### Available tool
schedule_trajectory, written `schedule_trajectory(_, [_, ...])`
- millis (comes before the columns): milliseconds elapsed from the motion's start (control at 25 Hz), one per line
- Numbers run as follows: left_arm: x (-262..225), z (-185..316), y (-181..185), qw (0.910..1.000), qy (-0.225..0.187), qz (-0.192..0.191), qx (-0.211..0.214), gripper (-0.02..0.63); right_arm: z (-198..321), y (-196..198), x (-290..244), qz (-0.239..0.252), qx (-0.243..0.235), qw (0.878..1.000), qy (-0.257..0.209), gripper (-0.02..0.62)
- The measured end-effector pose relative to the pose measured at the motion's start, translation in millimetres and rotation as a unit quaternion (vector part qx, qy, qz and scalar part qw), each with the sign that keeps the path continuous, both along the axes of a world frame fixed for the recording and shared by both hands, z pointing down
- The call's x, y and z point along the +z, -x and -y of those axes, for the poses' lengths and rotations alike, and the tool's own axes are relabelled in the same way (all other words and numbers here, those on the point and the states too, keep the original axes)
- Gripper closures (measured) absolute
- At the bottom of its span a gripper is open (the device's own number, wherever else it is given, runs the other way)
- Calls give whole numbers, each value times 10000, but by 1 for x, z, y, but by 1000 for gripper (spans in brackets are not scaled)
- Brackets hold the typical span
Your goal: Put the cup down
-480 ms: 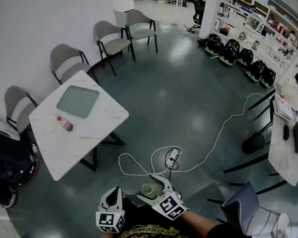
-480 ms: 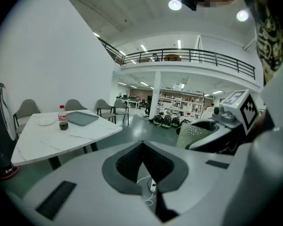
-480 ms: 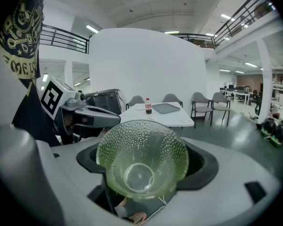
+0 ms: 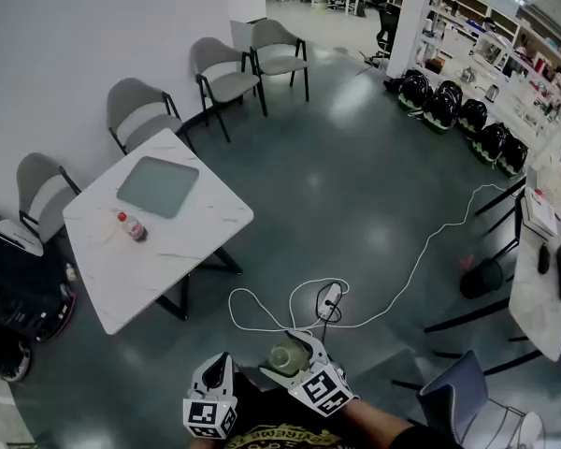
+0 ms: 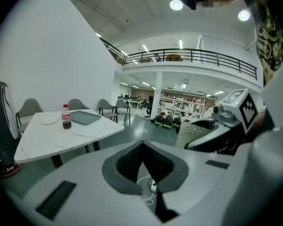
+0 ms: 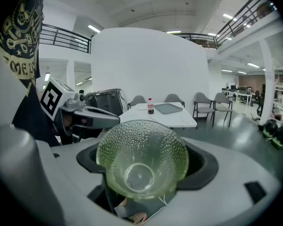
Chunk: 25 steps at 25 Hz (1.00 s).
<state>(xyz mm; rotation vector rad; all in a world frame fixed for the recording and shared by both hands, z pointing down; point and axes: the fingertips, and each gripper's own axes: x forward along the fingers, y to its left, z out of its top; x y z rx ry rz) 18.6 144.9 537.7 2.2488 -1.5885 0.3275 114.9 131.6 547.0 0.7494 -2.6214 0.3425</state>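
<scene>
Cup gripped in the right gripper, held above the dark floor.
Ahead and to the left, well apart: a white table bearing a small bottle and a grey tray, with grey chairs behind it. Just ahead on the floor, a looped white cable and a power strip. Right jaws spread wide, pressing the clear green dimpled cup from both sides. Left gripper just beside, jaws together, holding nothing.
</scene>
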Motion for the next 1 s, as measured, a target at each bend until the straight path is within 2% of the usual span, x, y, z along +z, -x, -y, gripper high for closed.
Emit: schedule_trajectory(1000, [-3,3,4,9998,-140,-78,-149,611,2,-3,-9,272,66,9996,5,187])
